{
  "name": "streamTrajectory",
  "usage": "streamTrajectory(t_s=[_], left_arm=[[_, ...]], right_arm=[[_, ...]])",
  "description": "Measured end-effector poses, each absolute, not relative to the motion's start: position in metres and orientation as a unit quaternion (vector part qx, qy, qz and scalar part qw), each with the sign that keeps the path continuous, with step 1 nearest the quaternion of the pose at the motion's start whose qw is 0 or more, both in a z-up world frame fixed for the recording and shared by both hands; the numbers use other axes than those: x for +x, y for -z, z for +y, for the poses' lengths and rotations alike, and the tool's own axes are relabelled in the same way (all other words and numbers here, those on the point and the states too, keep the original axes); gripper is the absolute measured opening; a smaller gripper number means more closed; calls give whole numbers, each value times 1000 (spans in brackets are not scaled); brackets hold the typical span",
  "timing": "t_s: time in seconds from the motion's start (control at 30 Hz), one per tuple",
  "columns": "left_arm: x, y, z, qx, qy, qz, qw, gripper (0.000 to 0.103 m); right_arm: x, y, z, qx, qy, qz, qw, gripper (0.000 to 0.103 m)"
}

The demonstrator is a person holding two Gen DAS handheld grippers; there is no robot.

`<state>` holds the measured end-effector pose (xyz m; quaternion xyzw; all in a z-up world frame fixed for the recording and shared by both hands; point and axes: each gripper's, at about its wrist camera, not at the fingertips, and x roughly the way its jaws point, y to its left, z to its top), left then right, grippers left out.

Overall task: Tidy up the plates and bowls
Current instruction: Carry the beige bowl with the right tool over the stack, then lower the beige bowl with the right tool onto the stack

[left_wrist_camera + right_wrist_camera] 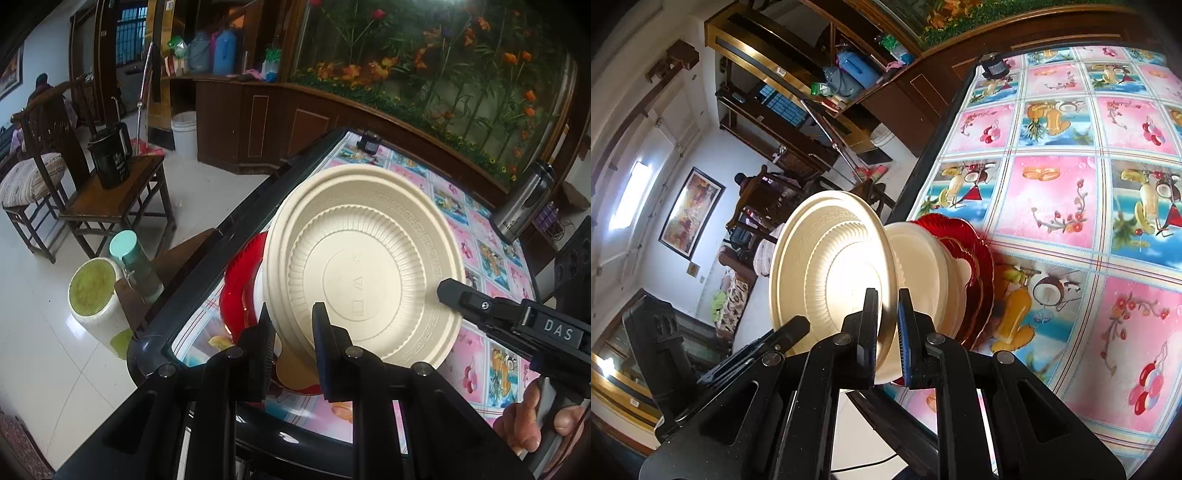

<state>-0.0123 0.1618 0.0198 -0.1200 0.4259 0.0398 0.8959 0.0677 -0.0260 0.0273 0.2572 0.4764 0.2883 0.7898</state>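
Both grippers pinch one cream ribbed plate (364,266), lifted and tilted above the stack at the bench's (491,365) near-left corner: left gripper (290,325) on its near rim, right gripper (887,325) on its right rim. A cream plate (923,266) already sits on red plates (975,258); adding this one remains. Only the left view shows the person's hand (532,421); only the right shows the stack's layers.

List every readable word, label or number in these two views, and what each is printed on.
"DAS": white letters on the right claw, on its body.
Embossed marks on the underside of the cream plate: too faint to read.
White print on the black mug: blurred.
Label on the steel flask: blurred.
Right wrist view: nothing readable.
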Motion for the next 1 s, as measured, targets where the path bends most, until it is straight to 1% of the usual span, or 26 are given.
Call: streamTrajectory(t_s=[0.47, 1.0], left_arm=[[-17, -15, 168, -107, -53, 418, 901, 20], [-5, -3, 171, -91, -60, 424, 899, 20]], right_arm=[[64, -25, -10, 236, -276, 479, 799, 11], [72, -13, -2, 222, -260, 486, 804, 11]])
